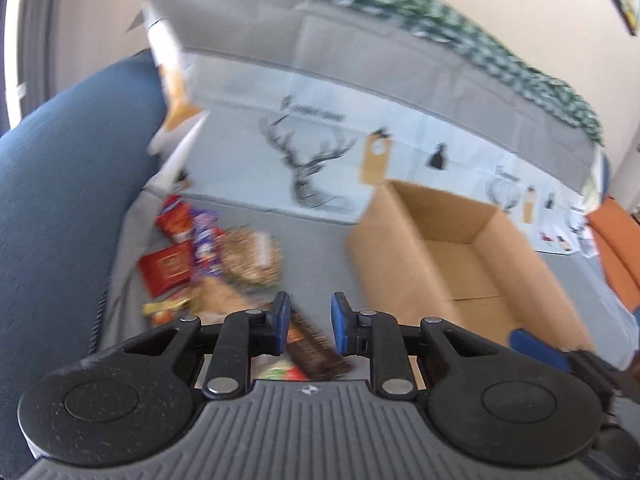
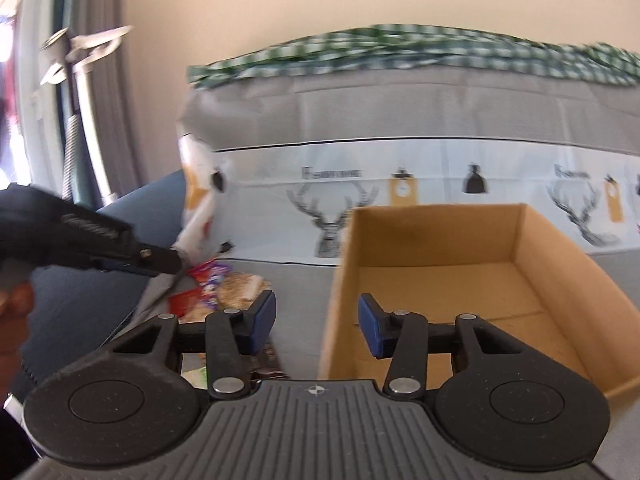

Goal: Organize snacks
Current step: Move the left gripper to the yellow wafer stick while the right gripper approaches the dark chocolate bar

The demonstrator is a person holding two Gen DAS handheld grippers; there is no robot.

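Observation:
A pile of snack packets (image 1: pixel 208 256) lies on the grey sofa seat at the left: a red box (image 1: pixel 166 266), purple packets (image 1: pixel 206 240) and a brown round pack (image 1: pixel 250 258). A dark chocolate bar (image 1: pixel 316 348) lies just below my left gripper (image 1: pixel 309 320), which is open and empty above it. An open, empty cardboard box (image 1: pixel 460 256) stands to the right. My right gripper (image 2: pixel 317 322) is open and empty over the box's near left wall (image 2: pixel 340 300). The snack pile also shows in the right wrist view (image 2: pixel 224 286). The left gripper's body (image 2: pixel 92 240) shows at the left there.
A blue sofa armrest (image 1: pixel 60 200) rises at the left. The backrest carries a white deer-print cloth (image 2: pixel 440 184) and a green checked cloth (image 2: pixel 400 52). An orange cushion (image 1: pixel 616 248) sits at the far right.

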